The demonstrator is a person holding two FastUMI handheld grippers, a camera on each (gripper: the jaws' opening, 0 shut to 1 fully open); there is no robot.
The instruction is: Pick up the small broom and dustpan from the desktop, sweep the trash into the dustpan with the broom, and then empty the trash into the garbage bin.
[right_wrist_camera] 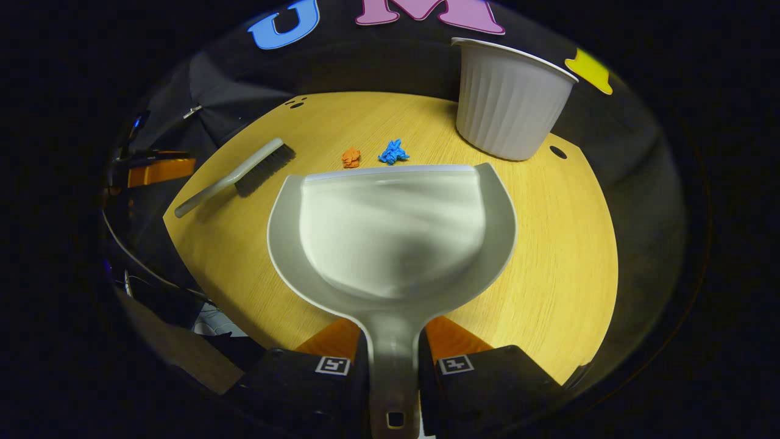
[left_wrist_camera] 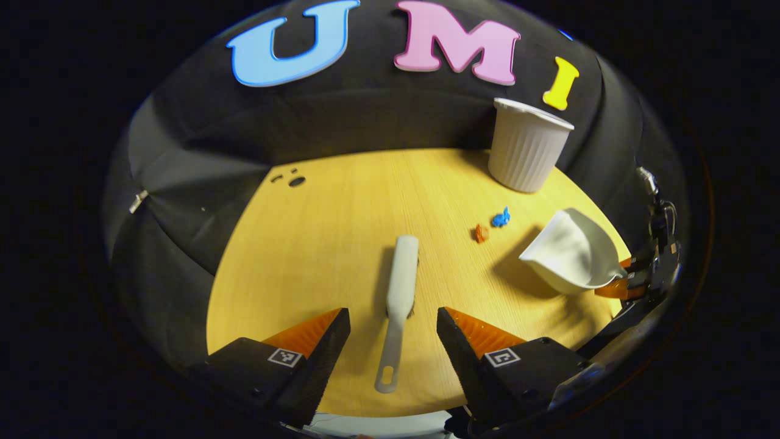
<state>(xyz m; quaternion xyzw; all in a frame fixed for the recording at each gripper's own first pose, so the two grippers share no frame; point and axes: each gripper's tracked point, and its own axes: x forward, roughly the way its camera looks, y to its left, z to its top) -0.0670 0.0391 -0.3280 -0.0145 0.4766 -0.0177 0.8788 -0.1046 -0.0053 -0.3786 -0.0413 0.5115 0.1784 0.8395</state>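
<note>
Two claws are at different stages; the right claw (right_wrist_camera: pixel 393 360) is pinched on the handle of the dustpan (right_wrist_camera: pixel 396 238), which it holds with its lip toward the trash, while the left claw (left_wrist_camera: pixel 393 341) is spread wide, hanging over the handle of the small broom (left_wrist_camera: pixel 399 292) that lies flat near the bench's (left_wrist_camera: pixel 317 244) front edge; the step in hand looks like picking up the broom, so the next move calls for lowering and closing on that handle; farther off lie an orange scrap (right_wrist_camera: pixel 350 157) and a blue scrap (right_wrist_camera: pixel 393 152), just beyond the lip; the dustpan holds nothing; the garbage bin (right_wrist_camera: pixel 509 100) stands at the far right edge, its inside hidden.
</note>
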